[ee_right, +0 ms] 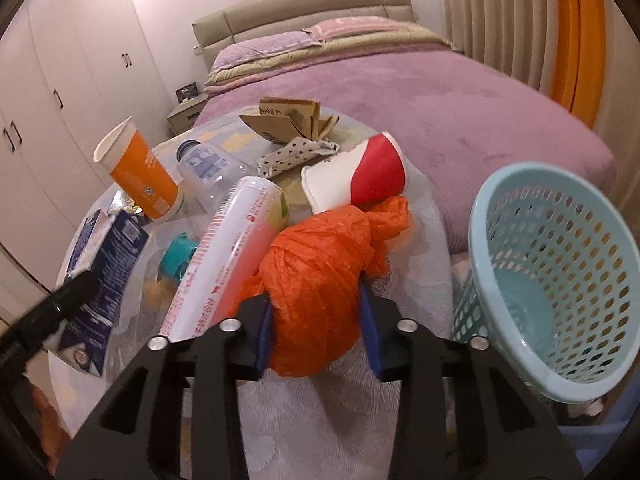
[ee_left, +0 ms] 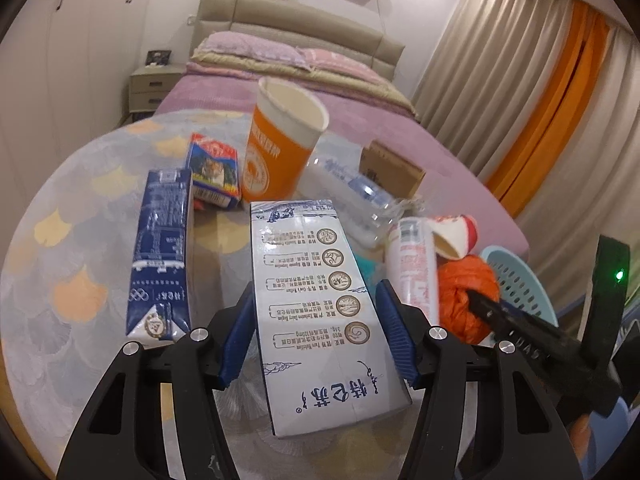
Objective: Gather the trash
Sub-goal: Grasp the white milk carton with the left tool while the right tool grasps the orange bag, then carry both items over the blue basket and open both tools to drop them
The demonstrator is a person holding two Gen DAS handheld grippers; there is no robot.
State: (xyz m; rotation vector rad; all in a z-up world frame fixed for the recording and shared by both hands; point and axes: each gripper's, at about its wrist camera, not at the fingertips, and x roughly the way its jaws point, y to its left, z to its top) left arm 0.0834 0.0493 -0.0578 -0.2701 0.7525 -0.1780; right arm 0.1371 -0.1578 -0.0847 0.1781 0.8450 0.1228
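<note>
A wide bed with a purple cover [ee_right: 420, 92] fills the far side of the room, behind a round bench under a pale scalloped cloth [ee_left: 80, 208] that carries the trash. Off the bench's right edge stands a light blue perforated plastic basket [ee_right: 560, 280], its mouth tilted toward the right wrist camera.

The left hand-held gripper [ee_left: 316, 320] points down at a slant over the near part of the bench; its blue pads press both long sides of a white rectangular milk carton with brown round emblems [ee_left: 312, 280], which lies lengthwise between the jaws. Left of it lies a flattened dark blue carton [ee_left: 160, 256], and beyond that a small blue and red box with a tiger picture [ee_left: 214, 168].

The right hand-held gripper [ee_right: 316, 320] also slants downward, near the bench's right edge, clamped on a crumpled orange plastic bag [ee_right: 320, 276] that bulges out between its blue pads. Touching the bag on its left lies a white and pink cylindrical tube [ee_right: 236, 252]. Just beyond the bag a red and white paper cup [ee_right: 360, 180] lies on its side. Farther left an orange and white paper cup [ee_right: 140, 176] stands upright beside a clear plastic bottle [ee_right: 208, 168] lying down. At the far edge sits a folded brown cardboard piece [ee_right: 288, 120], with a spotted cloth scrap [ee_right: 296, 152] just in front of it
</note>
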